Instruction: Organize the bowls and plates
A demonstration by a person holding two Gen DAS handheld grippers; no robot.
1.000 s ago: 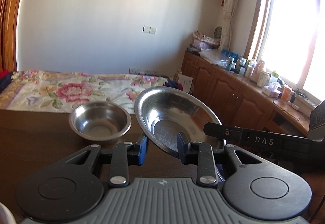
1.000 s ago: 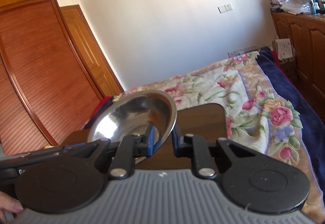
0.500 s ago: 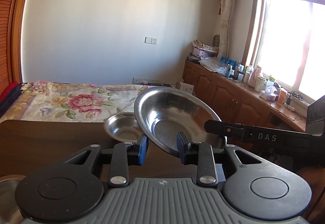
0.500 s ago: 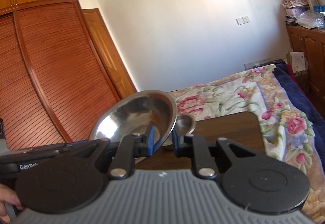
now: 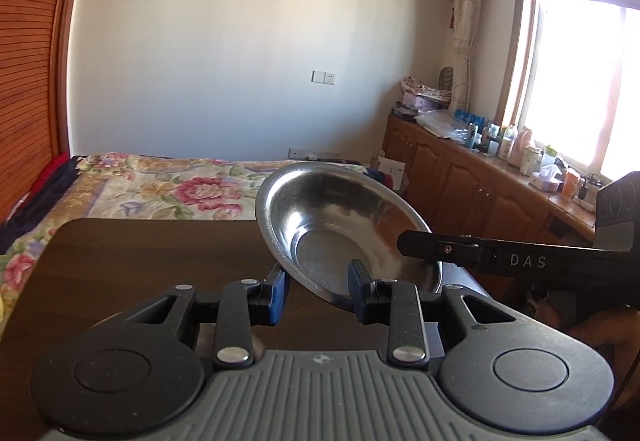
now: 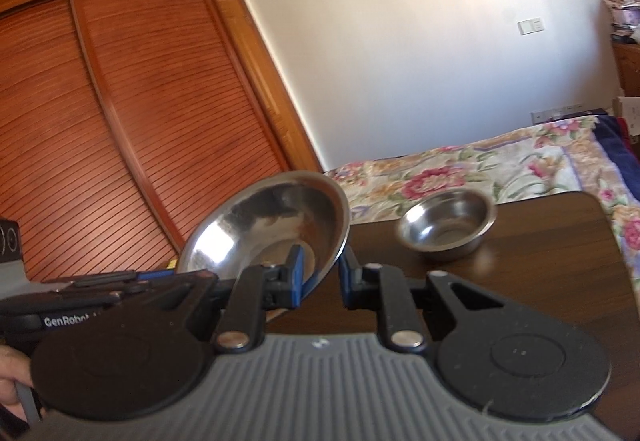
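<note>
A steel plate [image 5: 344, 229] is held tilted above the dark wooden table [image 5: 140, 261]. My left gripper [image 5: 318, 293] is shut on its near rim. My right gripper [image 6: 320, 277] is shut on the opposite rim of the same plate [image 6: 264, 229]; its black finger [image 5: 452, 249] reaches in from the right in the left wrist view. A small steel bowl [image 6: 446, 223] stands upright on the table [image 6: 540, 269], ahead and right of the right gripper, clear of the plate.
A bed with a floral cover [image 5: 160, 185] lies beyond the table. Wooden wardrobe doors [image 6: 120, 121] stand at the left. A low cabinet with bottles [image 5: 500, 169] runs under the window at the right. A pale round rim shows under the left gripper.
Both grippers have carried the plate leftward and turned. The small bowl has left the left wrist view and come into the right wrist view.
</note>
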